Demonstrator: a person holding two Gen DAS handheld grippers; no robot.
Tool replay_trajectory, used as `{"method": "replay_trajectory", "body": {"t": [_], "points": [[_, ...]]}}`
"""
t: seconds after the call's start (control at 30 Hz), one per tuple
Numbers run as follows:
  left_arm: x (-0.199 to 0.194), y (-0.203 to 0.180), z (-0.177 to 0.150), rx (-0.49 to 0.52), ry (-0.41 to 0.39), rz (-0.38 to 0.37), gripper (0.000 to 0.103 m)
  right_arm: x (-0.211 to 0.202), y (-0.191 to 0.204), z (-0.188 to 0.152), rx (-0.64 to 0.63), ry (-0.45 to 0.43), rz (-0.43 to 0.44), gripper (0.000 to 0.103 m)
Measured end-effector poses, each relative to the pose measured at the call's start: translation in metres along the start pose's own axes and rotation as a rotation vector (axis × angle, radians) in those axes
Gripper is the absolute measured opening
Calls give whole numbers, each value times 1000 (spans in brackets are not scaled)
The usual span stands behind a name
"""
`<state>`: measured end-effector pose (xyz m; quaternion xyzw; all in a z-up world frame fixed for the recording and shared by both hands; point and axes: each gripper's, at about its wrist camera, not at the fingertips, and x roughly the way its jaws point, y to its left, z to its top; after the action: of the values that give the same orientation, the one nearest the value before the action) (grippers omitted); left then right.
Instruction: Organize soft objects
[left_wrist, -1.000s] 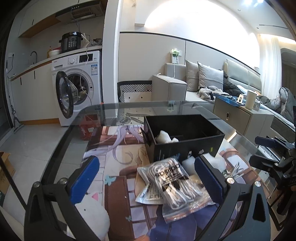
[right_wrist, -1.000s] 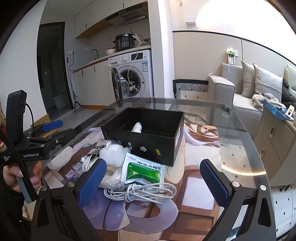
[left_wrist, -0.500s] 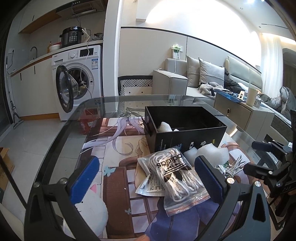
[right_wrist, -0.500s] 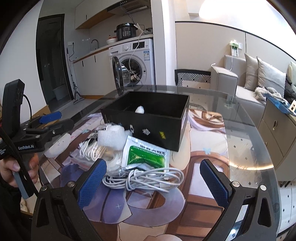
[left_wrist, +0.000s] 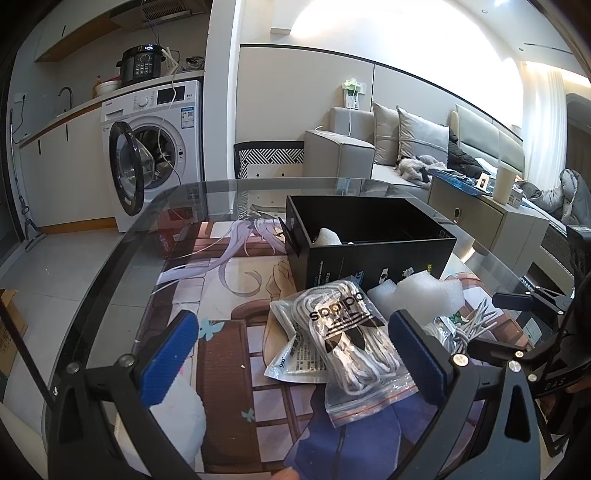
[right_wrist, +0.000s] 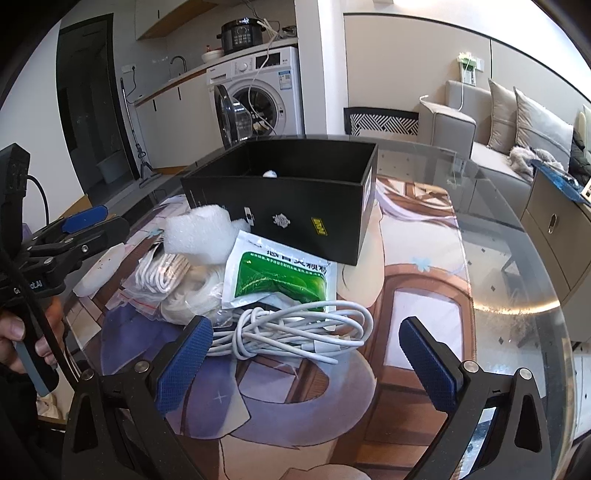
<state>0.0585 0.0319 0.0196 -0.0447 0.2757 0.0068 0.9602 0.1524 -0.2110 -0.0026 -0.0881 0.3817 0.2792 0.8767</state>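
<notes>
Both claws stood wide apart and empty: the right gripper (right_wrist: 304, 356) low in its frame over a white cable (right_wrist: 295, 332), the left gripper (left_wrist: 295, 354) over bagged laces (left_wrist: 351, 336). Foam (right_wrist: 199, 240) lay mid-frame; beyond, the black box (right_wrist: 291, 206).

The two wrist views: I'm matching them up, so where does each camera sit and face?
Left wrist: on the left tool, facing the shoelace bag and black box; the right tool shows at right.
Right wrist: on the right tool, facing the white cable; the left tool shows at left.
Shared: box, white foam.
</notes>
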Motion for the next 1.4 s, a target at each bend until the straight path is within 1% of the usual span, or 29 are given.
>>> {"method": "replay_trajectory", "body": {"t": [0.13,0.3,0.43,0.63,0.7,0.77,0.9,1.03,1.2,1.4], "points": [[1,-1,0,0,5,0,103,10,-1,1,0,33,-6,102],[4,-1,-1,1,11,3,103,22,-6,4,19,75,14,102],[4,0,-1,1,12,2,103,25,-6,5,13,81,20,102],[6,-1,-2,5,15,3,103,30,-4,4,29,92,55,102],[6,-1,-2,4,15,3,103,29,-5,3,33,87,57,100],[7,-1,-2,4,16,4,103,28,-7,2,40,80,67,94],[8,-2,-3,4,17,7,103,24,-9,0,47,72,84,88],[8,-1,-3,4,17,6,103,18,-16,-4,81,53,111,78],[8,-2,-3,7,18,7,103,11,-19,-8,76,38,114,77],[8,-2,-3,3,17,6,103,0,-17,-19,43,64,118,77]]}}
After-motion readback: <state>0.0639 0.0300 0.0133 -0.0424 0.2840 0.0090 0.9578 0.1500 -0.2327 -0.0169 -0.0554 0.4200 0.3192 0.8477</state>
